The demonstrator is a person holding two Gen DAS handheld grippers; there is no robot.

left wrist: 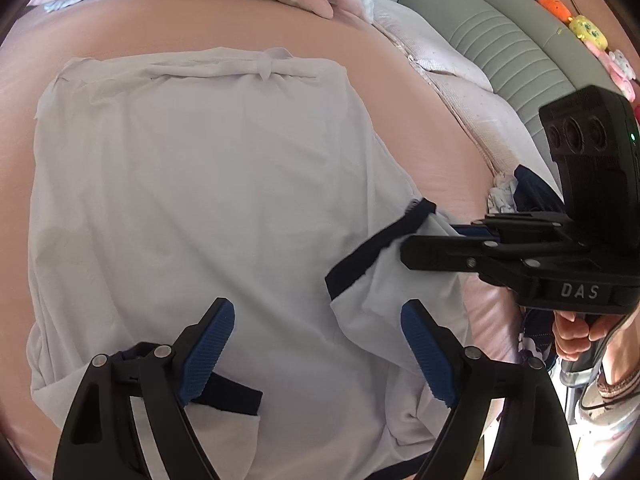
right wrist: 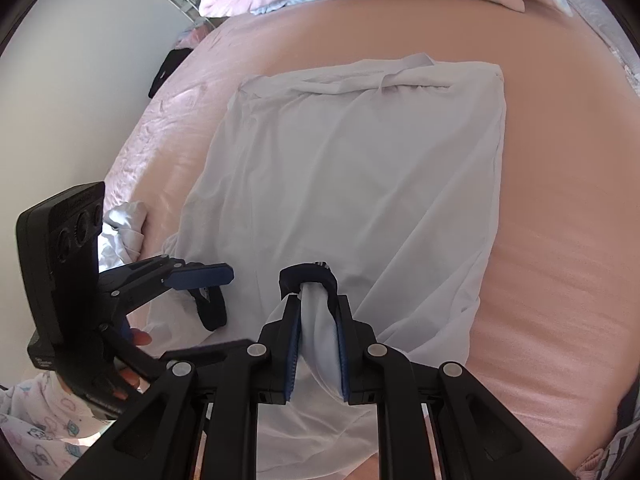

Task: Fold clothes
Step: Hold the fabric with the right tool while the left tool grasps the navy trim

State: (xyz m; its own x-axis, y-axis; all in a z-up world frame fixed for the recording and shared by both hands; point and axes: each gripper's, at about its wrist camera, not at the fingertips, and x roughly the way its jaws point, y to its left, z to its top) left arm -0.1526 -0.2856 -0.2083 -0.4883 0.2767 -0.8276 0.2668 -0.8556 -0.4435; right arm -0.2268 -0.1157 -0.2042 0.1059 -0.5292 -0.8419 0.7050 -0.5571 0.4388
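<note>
Right gripper (right wrist: 318,344) pinches a navy-cuffed sleeve (right wrist: 316,320) of the white shirt (right wrist: 352,168), pads tight on the bunched cloth. Left gripper (left wrist: 316,356) stands wide apart above the shirt, nothing between its pads. That shirt lies flat on the pink bed (right wrist: 560,200). At 9 o'clock in the right view, the other sleeve (right wrist: 212,308) lies just below the left gripper's fingertip.
</note>
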